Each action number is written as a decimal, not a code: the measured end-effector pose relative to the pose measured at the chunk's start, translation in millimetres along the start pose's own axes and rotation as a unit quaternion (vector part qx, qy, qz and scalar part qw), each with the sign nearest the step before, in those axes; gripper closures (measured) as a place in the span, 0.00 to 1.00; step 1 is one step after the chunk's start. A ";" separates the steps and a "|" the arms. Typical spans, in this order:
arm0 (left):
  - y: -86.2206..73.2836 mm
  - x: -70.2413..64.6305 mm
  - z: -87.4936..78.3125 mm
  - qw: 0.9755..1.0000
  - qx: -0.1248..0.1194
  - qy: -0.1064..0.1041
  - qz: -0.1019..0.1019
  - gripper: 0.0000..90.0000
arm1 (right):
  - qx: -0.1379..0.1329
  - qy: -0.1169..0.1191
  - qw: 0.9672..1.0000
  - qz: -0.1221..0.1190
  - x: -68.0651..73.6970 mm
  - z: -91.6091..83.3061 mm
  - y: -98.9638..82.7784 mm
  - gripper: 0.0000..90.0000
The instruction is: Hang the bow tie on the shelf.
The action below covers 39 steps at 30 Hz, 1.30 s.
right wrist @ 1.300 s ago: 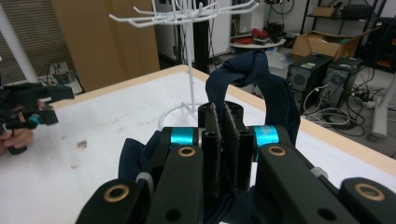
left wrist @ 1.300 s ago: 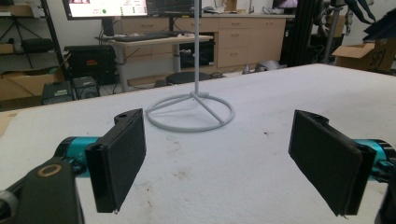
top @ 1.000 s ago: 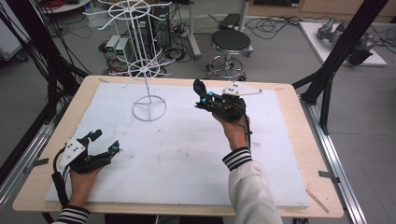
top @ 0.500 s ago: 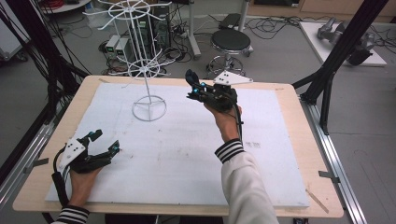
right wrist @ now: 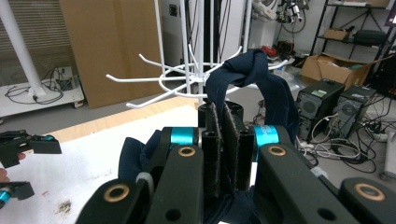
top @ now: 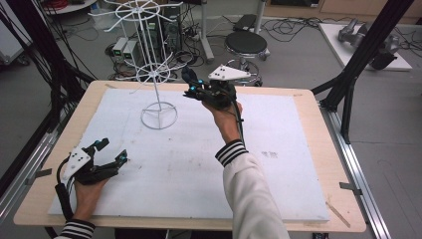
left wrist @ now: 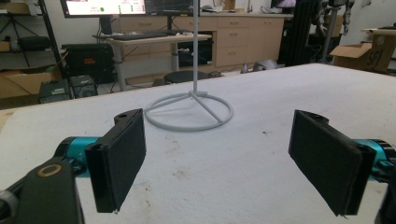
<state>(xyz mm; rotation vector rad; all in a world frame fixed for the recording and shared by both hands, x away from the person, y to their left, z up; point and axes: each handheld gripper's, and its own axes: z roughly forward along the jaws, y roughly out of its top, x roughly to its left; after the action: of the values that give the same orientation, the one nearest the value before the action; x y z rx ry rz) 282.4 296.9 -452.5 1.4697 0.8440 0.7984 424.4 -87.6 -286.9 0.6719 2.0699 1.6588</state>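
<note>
The right gripper (top: 191, 84) is up off the table, jaws clamped tight on a dark blue cloth (right wrist: 254, 77) — a loop of it arches above the pads and the rest bunches down around the gripper body. It hangs close beside the white wire rack (top: 156, 74), level with the lower ring of hooks (right wrist: 182, 79). The left gripper (top: 110, 152) rests low on the white tabletop (top: 199, 164), jaws spread wide with nothing between them — well apart from the rack's round base (left wrist: 189, 112).
</note>
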 end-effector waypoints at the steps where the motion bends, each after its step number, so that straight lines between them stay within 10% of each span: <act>1: 0.0 0.2 -0.1 1.000 0.001 -0.001 0.000 0.21 | 0.002 0.001 1.000 0.000 0.7 2.8 0.6 0.95; 39: 0.0 0.0 0.4 1.000 0.000 0.001 -0.001 0.21 | 0.046 0.037 0.998 0.012 9.1 56.0 -13.7 0.95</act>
<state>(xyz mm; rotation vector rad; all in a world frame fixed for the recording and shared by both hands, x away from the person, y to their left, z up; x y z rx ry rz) 282.7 296.8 -452.5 1.4687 0.8466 0.7981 448.2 -40.8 -312.3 0.6770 2.2096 1.6332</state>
